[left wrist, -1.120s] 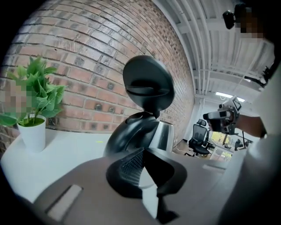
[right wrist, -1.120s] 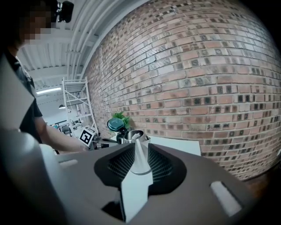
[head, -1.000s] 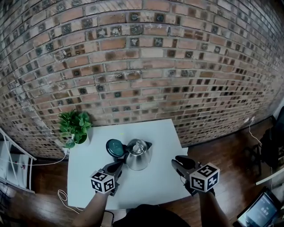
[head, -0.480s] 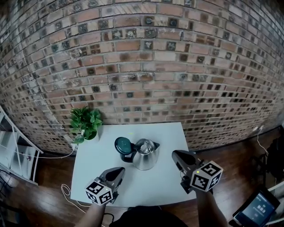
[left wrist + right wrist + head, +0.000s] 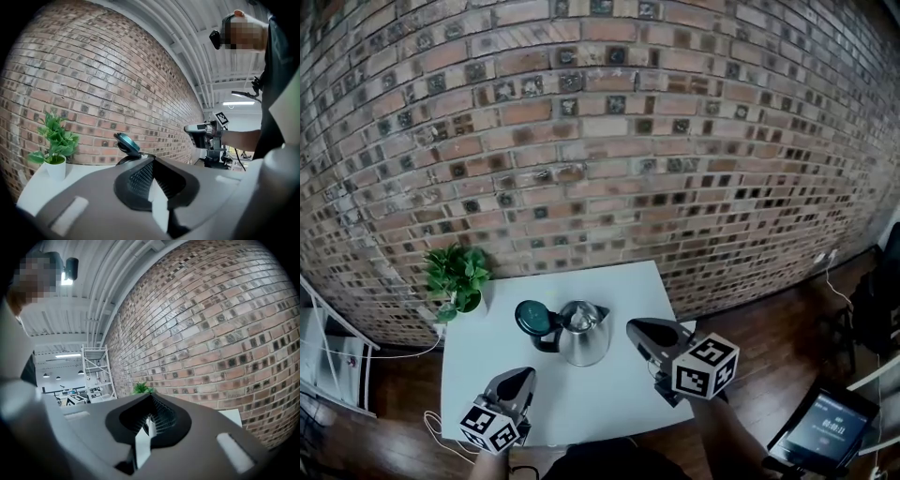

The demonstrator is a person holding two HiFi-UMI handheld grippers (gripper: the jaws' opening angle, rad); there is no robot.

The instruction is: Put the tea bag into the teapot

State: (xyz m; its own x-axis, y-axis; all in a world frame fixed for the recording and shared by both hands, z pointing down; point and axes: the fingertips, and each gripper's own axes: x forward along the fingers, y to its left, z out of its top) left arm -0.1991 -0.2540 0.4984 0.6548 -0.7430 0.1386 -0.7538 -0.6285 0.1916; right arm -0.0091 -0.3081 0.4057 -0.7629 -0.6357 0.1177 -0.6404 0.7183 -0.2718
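The steel teapot (image 5: pixel 584 336) stands in the middle of the white surface (image 5: pixel 609 286), its teal lid (image 5: pixel 532 316) flipped open and a potted plant (image 5: pixel 457 279) at the far left corner. The left gripper (image 5: pixel 523 377) hovers near the teapot's front left and the right gripper (image 5: pixel 636 328) just beside its right. Both have their fingers (image 5: pixel 108 192) closed on nothing.

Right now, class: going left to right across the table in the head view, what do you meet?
plant → lid → teapot → right gripper. The left gripper is left out, since it overlaps the lid sideways.
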